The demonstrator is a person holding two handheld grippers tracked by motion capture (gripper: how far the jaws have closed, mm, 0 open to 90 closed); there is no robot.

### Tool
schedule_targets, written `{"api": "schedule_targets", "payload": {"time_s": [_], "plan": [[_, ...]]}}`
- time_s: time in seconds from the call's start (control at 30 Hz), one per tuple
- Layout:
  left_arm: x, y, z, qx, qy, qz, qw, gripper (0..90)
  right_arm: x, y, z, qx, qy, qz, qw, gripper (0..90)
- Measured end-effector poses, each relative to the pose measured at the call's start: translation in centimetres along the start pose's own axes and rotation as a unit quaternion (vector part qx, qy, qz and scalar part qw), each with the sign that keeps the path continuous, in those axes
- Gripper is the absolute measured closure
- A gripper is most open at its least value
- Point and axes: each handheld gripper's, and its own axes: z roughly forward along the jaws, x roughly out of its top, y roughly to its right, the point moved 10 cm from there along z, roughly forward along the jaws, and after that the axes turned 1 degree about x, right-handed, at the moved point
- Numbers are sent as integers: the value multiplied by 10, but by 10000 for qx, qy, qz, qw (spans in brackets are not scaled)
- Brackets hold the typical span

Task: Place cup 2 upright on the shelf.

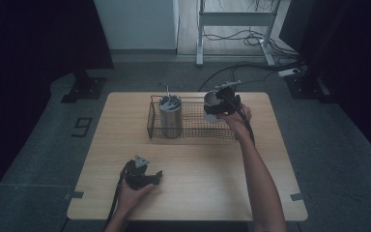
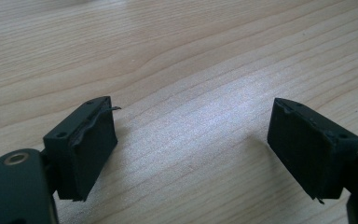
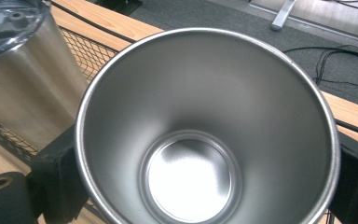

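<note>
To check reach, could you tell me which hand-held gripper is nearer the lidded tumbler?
Right. The right hand-held gripper holds an open cup beside the lidded tumbler; the left hand-held gripper rests at the table's near edge.

Steel cup (image 3: 205,140) base cut off; lidded tumbler (image 3: 18,70) partly cropped.

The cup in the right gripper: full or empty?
Empty: the right gripper view looks into the cup, showing its bare shiny bottom.
</note>
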Motion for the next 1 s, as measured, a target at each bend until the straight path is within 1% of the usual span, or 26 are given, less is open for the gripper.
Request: {"api": "schedule_targets", "payload": {"time_s": [0.17,0.3,0.5,0.8,1.0], "plan": [[0,0,0,-2,-11,15,10000,153,-3,4,6,-54,-45,46,10000,71],[0,0,0,-2,-11,18,10000,153,-5,6,10,-74,-84,36,9999,71],[0,-1,0,-1,-15,26,10000,153,-7,8,16,-83,-109,75,9999,71],[0,-1,0,-2,-14,28,10000,153,-14,6,30,-56,-226,72,9997,71],[0,-1,0,-7,-9,30,10000,153,-20,9,38,-65,-283,136,9995,71]]}}
